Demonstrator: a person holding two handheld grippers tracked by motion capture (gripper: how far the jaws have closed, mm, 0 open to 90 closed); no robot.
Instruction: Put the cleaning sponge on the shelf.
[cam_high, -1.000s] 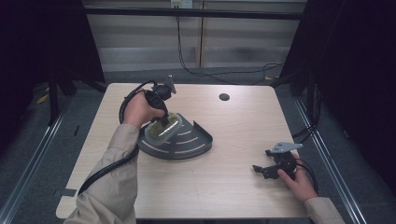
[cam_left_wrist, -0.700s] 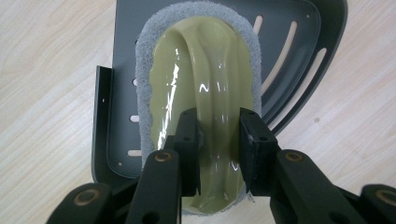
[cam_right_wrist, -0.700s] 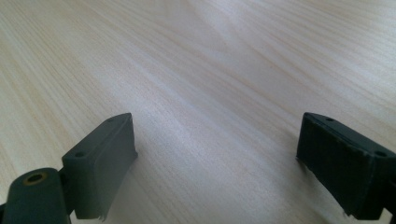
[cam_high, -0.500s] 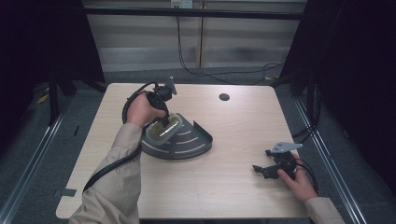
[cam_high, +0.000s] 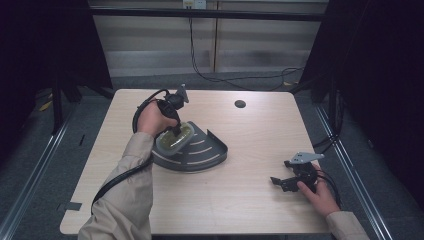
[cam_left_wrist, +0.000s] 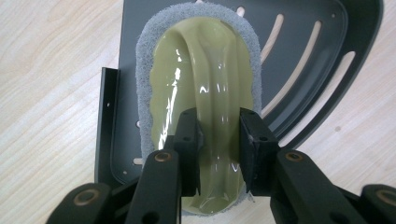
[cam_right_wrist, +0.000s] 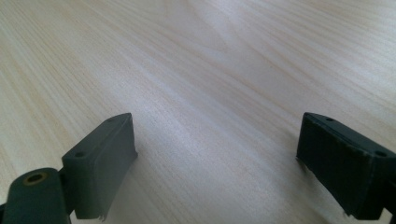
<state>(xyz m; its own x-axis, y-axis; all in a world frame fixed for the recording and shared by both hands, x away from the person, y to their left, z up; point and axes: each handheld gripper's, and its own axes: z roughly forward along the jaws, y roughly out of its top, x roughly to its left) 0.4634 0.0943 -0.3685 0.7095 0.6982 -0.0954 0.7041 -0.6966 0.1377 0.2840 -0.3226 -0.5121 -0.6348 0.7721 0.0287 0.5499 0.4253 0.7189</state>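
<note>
1. Scrubber pad with the glossy olive-green plastic handle and grey scouring edge (cam_left_wrist: 205, 93) sits in the dark grey quarter-round slotted corner tray (cam_left_wrist: 317, 70), over on the left-middle of the light wood desk (cam_high: 250, 150).
2. Left tool (cam_left_wrist: 218, 140) comes down on it from above, and its two black jaws are clenched on the raised ridge of the handle, one on each side, touching it.
3. From the high view you can see the person's left hand (cam_high: 152, 120) wrapped around that tool, with the black cable (cam_high: 120, 177) looping back along the beige sleeve (cam_high: 125, 200).
4. Tray lies flat on the desk, curved rim pointing toward the right side, slots showing the wood through them.
5. Right tool (cam_right_wrist: 217, 163) is well apart from all that, resting low near the desk's front right corner, jaws spread wide with nothing between them, just bare wood grain.
6. Right hand (cam_high: 317, 192) holds it from behind, grey three-cornered plate (cam_high: 305, 157) on top.
7. Small dark round hole (cam_high: 240, 104) is near the far edge of the desk.
</note>
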